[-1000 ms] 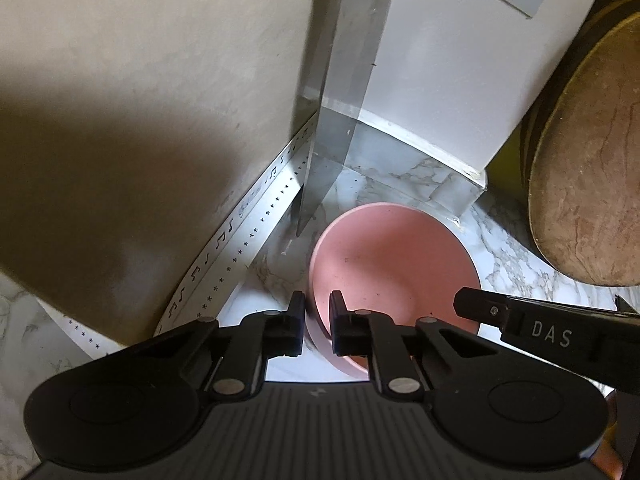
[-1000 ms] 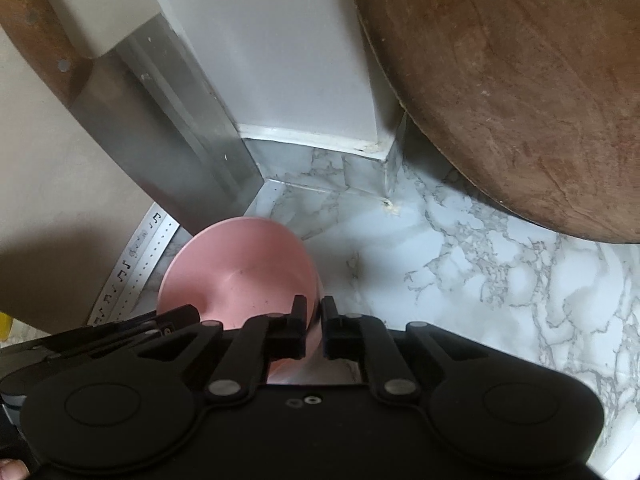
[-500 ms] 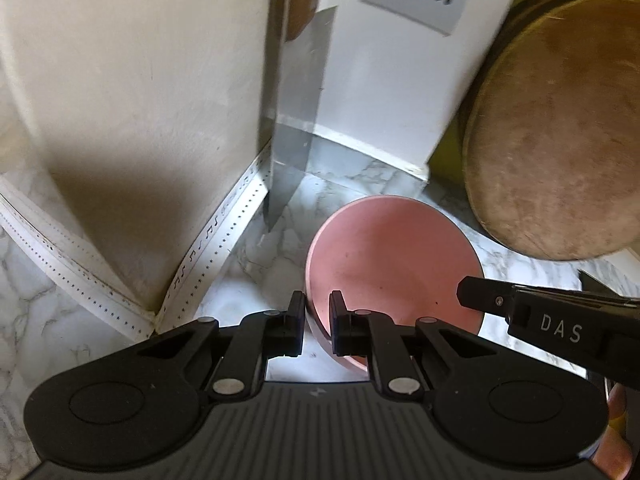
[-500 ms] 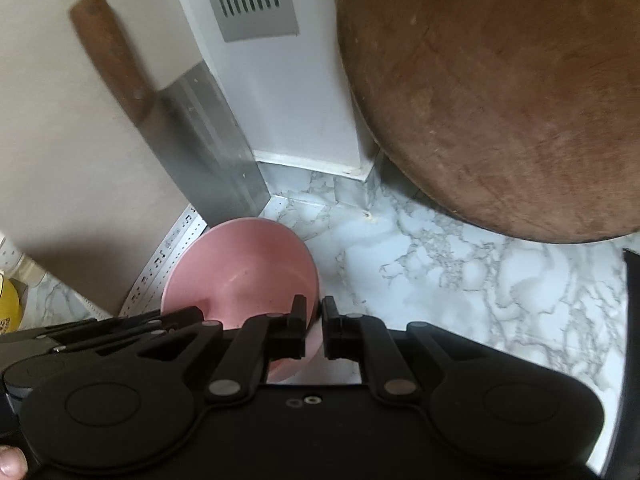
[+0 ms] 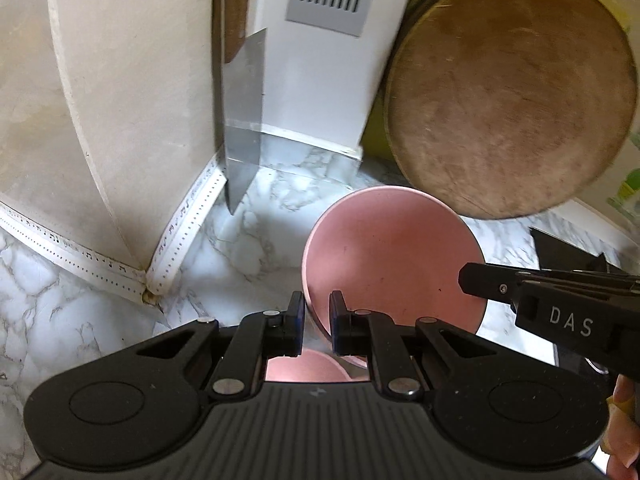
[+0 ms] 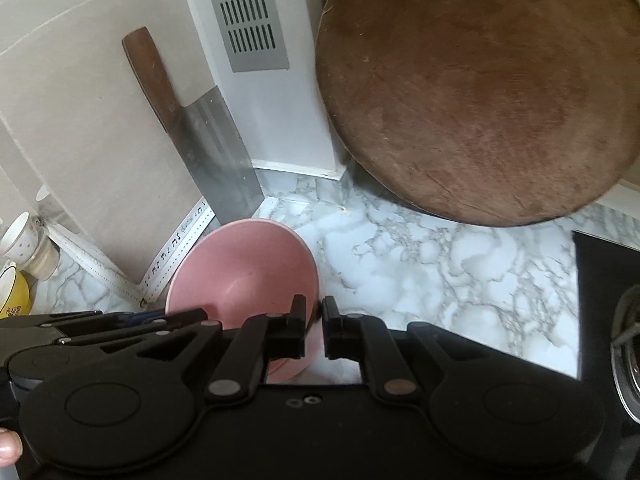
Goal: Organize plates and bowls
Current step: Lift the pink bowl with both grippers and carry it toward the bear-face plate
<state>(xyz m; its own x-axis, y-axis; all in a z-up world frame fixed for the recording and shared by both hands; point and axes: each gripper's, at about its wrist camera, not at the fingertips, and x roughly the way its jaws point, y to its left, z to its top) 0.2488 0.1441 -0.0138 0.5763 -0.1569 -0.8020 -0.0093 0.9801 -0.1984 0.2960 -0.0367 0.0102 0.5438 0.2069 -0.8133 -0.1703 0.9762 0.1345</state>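
1. The pink bowl (image 5: 394, 256) is round, smooth and matte, with a thin rim. It hangs above the grey-veined marble counter (image 6: 440, 272), held from two sides.
2. The left gripper (image 5: 316, 312) is clenched on the bowl's rim at its near left edge, one black finger inside the wall and one outside.
3. The right gripper (image 6: 314, 314) is clenched on the opposite rim. From the left wrist camera it shows as a black bar lettered "DAS" reaching in at the bowl's right side.
4. Both grippers point steeply downward toward the counter; a fingertip (image 6: 8, 446) of the person shows at the lower left corner of the right wrist view.
5. Behind the bowl, a cleaver (image 6: 216, 160) with a flat steel blade and brown wooden handle leans against the beige wall.
6. Right of the bowl and behind it, a thick round wooden chopping board (image 5: 508, 92), scuffed and worn, stands on edge.
7. Only the right wrist view shows a white patterned cup (image 6: 22, 240) and a yellow bowl (image 6: 12, 292), both well left of the pink bowl.
8. A second pink curved surface (image 5: 304, 366) shows below the bowl, seen only from the left wrist camera; what it is I cannot tell.
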